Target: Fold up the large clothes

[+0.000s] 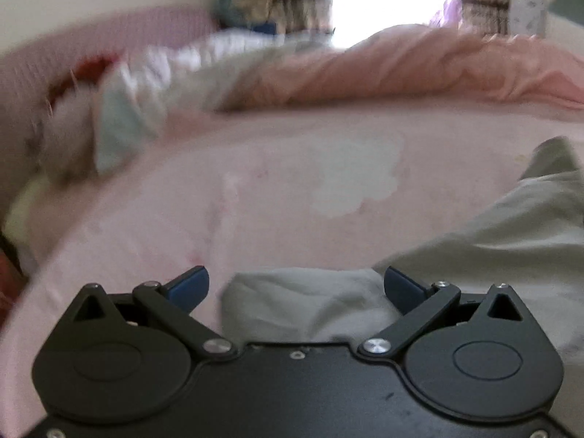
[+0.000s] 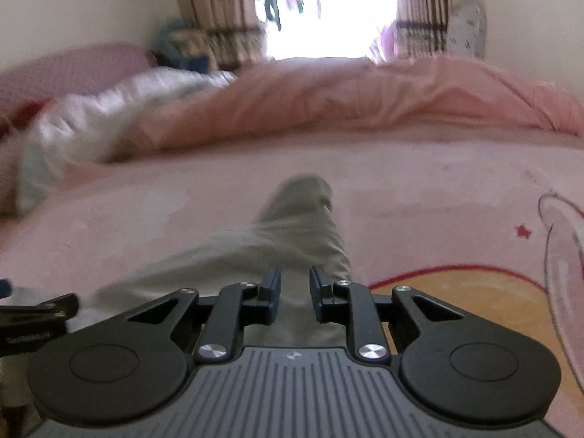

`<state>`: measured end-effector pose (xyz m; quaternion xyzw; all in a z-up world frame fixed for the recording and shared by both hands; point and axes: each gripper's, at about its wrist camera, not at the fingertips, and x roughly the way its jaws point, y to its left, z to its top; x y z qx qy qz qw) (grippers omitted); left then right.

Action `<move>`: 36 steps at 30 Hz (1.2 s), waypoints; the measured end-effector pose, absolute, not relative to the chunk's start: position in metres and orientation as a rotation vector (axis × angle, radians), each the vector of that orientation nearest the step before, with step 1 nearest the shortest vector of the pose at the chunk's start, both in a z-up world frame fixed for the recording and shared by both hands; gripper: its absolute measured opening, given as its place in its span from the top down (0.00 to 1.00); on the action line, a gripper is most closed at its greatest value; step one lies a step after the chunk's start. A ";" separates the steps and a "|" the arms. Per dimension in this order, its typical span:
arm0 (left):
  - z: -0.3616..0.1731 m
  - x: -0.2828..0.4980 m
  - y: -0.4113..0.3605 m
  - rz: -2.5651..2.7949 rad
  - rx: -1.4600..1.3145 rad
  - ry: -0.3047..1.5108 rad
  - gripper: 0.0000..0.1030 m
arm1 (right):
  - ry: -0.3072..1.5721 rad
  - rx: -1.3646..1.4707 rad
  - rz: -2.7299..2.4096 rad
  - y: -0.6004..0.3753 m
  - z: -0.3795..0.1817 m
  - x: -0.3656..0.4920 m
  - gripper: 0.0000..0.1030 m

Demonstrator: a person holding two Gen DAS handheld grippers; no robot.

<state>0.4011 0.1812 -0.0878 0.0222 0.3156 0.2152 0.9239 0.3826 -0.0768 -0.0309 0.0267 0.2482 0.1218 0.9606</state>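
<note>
A pale grey-green garment (image 2: 292,226) lies crumpled on the pink bed sheet (image 2: 419,182), one long part reaching away from me. My right gripper (image 2: 295,292) sits low over it, jaws a narrow gap apart with cloth showing between them; no grip is visible. In the left wrist view the same garment (image 1: 492,230) runs to the right, and a bunched end (image 1: 303,299) lies between the wide-open fingers of my left gripper (image 1: 296,288). The left gripper also shows at the left edge of the right wrist view (image 2: 33,314).
A rumpled pink duvet (image 2: 346,98) lies across the far side of the bed. White and pale clothes (image 2: 91,124) are heaped at the far left, by a pink headboard (image 1: 91,40). Curtains and a bright window (image 2: 328,18) stand behind. The sheet has a yellow and red print (image 2: 456,292).
</note>
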 end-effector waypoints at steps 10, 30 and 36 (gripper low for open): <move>-0.076 0.321 0.145 0.255 -0.001 0.661 0.00 | 0.639 0.061 0.369 -0.074 -0.045 0.316 0.76; -0.073 0.189 0.142 0.205 -0.043 0.718 0.00 | 0.592 0.150 0.481 -0.142 -0.045 0.188 0.77; -0.107 0.180 0.118 0.126 0.124 0.846 0.00 | 0.531 -0.018 0.435 -0.132 -0.077 0.170 0.64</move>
